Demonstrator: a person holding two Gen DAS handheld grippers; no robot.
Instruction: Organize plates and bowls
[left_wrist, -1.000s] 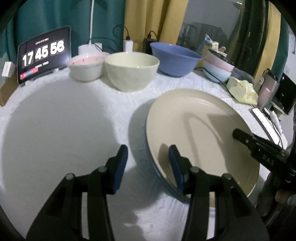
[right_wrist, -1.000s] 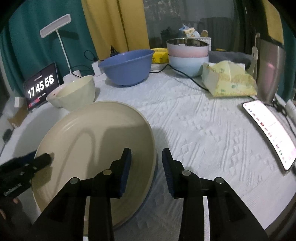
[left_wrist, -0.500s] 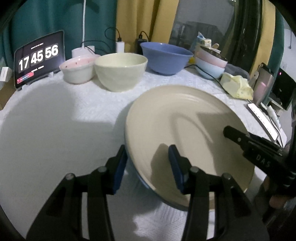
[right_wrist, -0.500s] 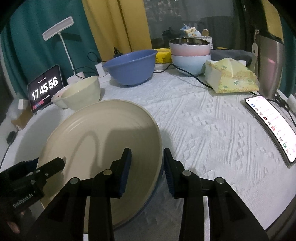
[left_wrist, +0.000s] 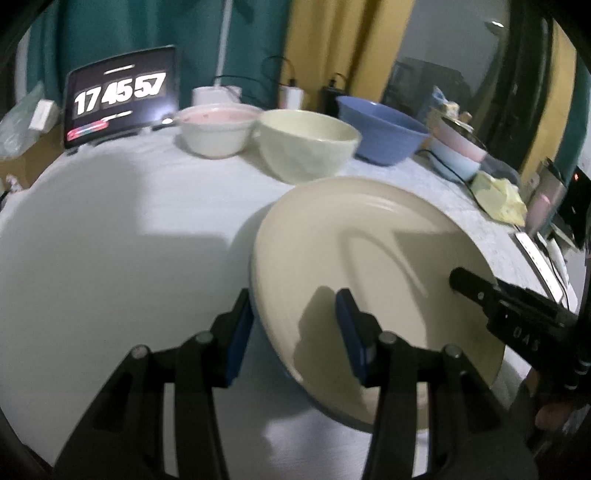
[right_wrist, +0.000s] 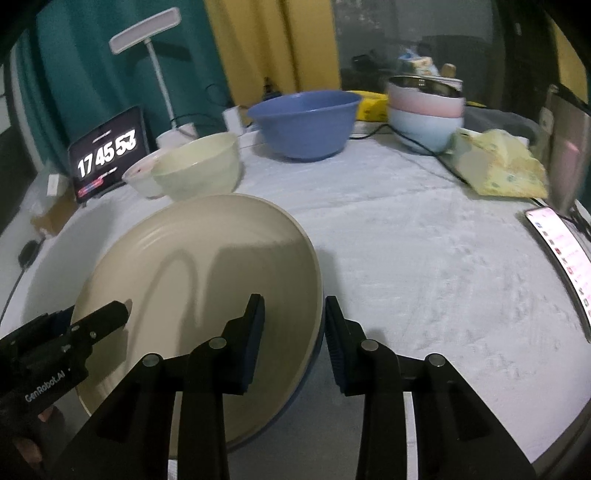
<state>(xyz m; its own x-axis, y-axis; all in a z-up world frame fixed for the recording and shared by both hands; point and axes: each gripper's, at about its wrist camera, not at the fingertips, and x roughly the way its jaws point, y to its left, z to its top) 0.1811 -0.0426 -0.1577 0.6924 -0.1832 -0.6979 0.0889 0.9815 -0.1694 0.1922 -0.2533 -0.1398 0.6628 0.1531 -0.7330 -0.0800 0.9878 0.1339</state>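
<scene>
A large cream plate with a blue underside is held tilted above the white tablecloth. My left gripper is shut on its left rim; my right gripper is shut on its right rim. At the back stand a pink-and-white bowl, a cream bowl, a blue bowl and a stack of pink and pale blue bowls. The right gripper body shows in the left wrist view.
A tablet clock and a desk lamp stand at the back left. A yellow packet, a metal cup and a phone lie at the right. Cables run behind the bowls.
Both grippers have lifted the plate and carried it up and back toward the bowls, tilting it. The clock went from 56 to 57.
</scene>
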